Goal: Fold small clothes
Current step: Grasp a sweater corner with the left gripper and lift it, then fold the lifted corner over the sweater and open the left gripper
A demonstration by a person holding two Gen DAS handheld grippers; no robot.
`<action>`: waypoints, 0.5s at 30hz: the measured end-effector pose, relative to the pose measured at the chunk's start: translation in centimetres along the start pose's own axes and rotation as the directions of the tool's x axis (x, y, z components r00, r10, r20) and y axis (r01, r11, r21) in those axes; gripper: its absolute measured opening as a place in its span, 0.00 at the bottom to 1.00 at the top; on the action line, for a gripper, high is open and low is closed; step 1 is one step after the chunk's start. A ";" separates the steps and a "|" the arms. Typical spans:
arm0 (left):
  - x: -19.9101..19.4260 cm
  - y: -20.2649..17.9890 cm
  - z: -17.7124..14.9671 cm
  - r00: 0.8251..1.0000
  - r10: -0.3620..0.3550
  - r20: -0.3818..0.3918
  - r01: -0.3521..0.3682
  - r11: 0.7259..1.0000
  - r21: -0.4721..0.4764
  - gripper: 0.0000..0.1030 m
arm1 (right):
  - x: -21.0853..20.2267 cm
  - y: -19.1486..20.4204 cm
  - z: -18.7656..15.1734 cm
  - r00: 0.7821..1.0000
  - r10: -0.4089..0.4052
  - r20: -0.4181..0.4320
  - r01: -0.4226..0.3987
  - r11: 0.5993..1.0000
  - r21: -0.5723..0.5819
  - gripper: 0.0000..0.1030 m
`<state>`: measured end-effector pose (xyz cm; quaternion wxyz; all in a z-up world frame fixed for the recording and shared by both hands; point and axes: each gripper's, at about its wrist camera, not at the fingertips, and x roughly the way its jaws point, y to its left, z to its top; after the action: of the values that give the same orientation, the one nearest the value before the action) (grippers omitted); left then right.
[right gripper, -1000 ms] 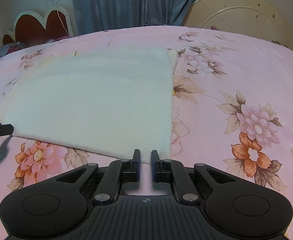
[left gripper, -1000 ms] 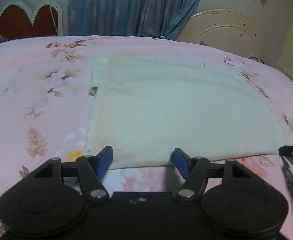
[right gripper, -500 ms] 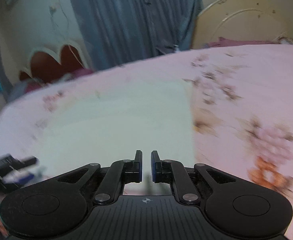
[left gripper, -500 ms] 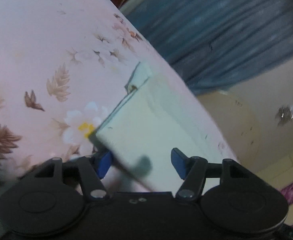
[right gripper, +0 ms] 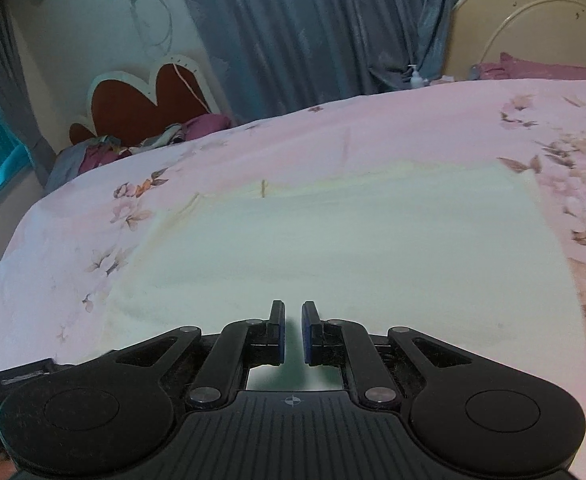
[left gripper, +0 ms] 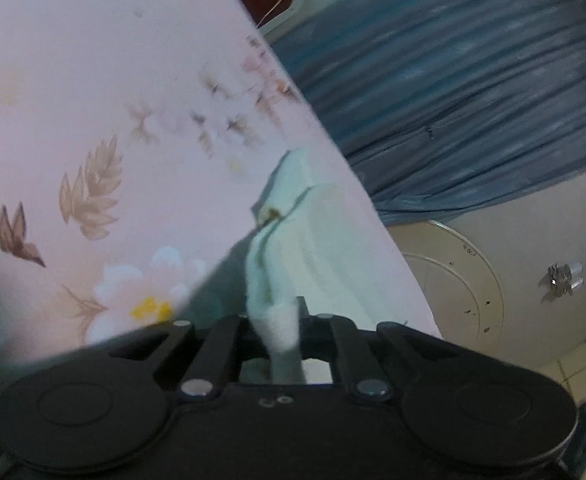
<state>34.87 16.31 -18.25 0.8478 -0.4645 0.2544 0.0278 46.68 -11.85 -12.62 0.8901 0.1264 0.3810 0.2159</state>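
While left gripper (left gripper: 279,320) pinches cream garment (left gripper: 293,248) edge, bedspread (left gripper: 93,100) lies open.

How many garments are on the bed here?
1: a cream knit garment lying flat on the pink floral bedsheet, one corner pinched in the left gripper. Others may lie out of view.

Left grip taken, right hand shifted over the cloth

Your left gripper (left gripper: 279,322) rolled hard to one side, so the pink floral bedsheet (left gripper: 93,100) now runs as a slant in its view, and its jaws, wide apart a second ago, have just closed on the corner of the cream garment (left gripper: 313,236), which bunches up between them. Your right gripper (right gripper: 293,330) moved from the garment's right corner to over its middle.
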 end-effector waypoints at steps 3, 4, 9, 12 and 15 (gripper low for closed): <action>-0.4 -0.2 -0.2 0.998 0.061 0.026 -0.062 0.997 0.045 0.26 | 2.6 -0.4 -0.6 0.996 -0.036 -0.077 0.035 0.999 -0.018 0.07; -0.1 0.3 -0.1 0.998 0.060 0.030 -0.061 0.998 0.016 0.26 | 2.8 -0.6 -0.8 0.998 -0.030 -0.060 0.030 1.000 -0.009 0.01; 1.0 -1.2 0.6 0.998 0.070 0.005 -0.070 0.996 0.048 0.07 | 2.7 -1.7 -0.6 0.998 0.020 -0.065 -0.019 1.000 0.012 0.01; 0.5 -5.3 0.3 0.998 0.061 0.012 -0.062 0.975 0.211 0.06 | 1.1 -3.2 -0.2 0.997 0.070 -0.024 -0.069 0.996 0.064 0.01; 0.4 -10.8 -0.9 0.999 0.033 -0.024 -0.022 0.928 0.372 0.06 | -2.1 -6.0 0.2 0.996 0.077 0.053 -0.083 0.990 0.116 0.01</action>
<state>37.89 9.42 -10.47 0.9160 -0.2925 0.2741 -0.0158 47.31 -18.12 -13.52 0.8806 0.1992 0.3662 0.2255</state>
